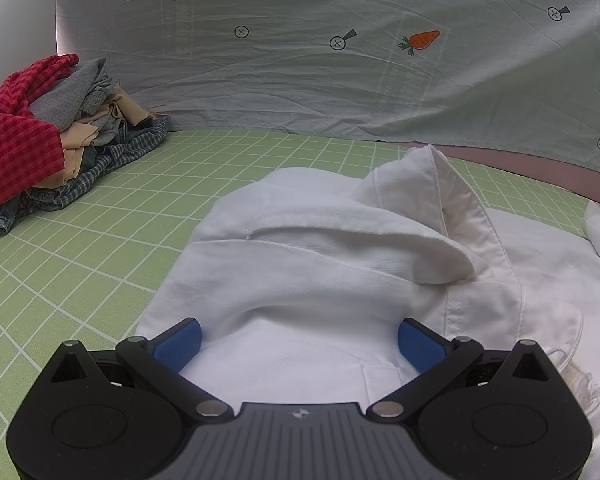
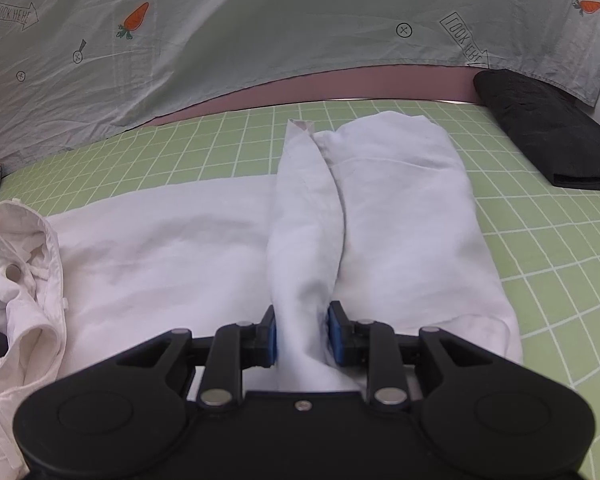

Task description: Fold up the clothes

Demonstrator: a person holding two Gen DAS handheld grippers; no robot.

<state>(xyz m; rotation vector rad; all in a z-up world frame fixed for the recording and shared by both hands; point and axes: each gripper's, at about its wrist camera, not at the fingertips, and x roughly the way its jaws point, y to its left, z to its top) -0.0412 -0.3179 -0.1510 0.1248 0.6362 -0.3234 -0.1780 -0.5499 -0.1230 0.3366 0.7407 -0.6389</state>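
White trousers spread on green grid mat; right gripper clamped on a raised fold, left gripper spread wide above the cloth. Backdrop sheet: carrots, arrows lettered "LOOK HERE". Folded black garment far right; unfolded clothes pile far left.

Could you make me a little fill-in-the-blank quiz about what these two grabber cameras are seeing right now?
1. The right gripper pinches a raised ridge of the ____ garment.
2. The left gripper hangs over that garment with its jaws ____.
3. The printed sheet behind the mat carries orange ____.
4. At the far right of the mat lies a folded ____ cloth.

Missing words: white; open; carrots; black
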